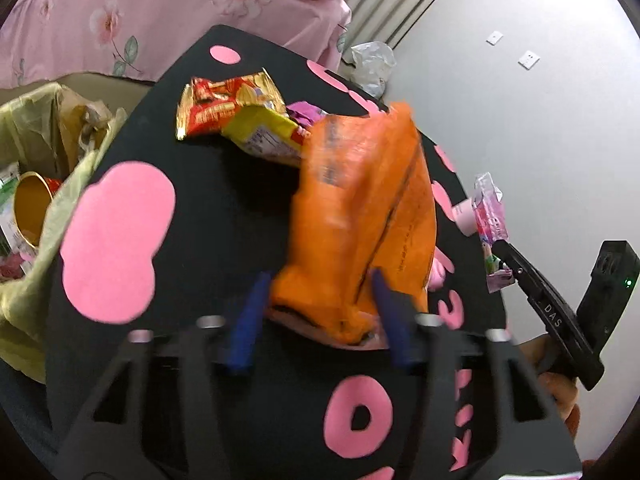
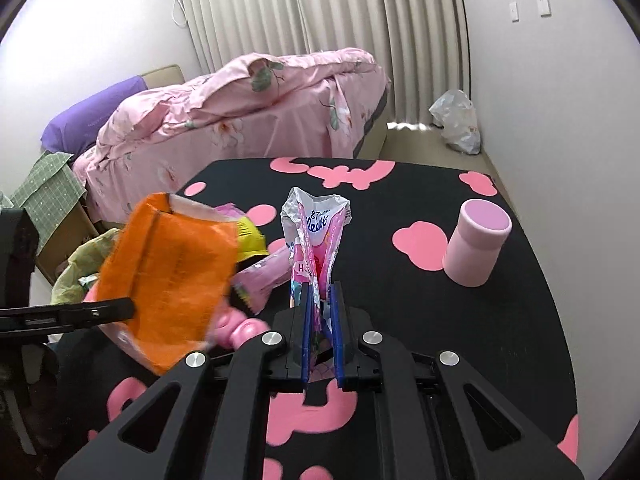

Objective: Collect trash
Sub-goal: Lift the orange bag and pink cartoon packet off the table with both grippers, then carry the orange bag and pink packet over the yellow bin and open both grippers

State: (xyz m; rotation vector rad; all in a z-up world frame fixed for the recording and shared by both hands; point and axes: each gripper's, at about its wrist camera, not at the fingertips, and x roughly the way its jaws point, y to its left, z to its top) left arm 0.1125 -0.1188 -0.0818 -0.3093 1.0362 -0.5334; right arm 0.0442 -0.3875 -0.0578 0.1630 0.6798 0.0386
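Left wrist view | left gripper (image 1: 318, 314) pinching orange bag (image 1: 360, 216) over table (image 1: 224, 208) | right gripper (image 2: 321, 334) clamped on tissue wrapper (image 2: 316, 236) | risk: shallow edge hold, bag may slip short of bin (image 1: 44, 168).

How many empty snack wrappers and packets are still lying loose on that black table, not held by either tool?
3 that I can see: a red-gold wrapper, a yellow packet overlapping it, and a pink packet beside them. The orange bag may hide more.

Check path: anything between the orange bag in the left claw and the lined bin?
Nothing visible. The orange bag sits in the left claw; the bin stands open beside the table's left edge, with only bare tabletop between.
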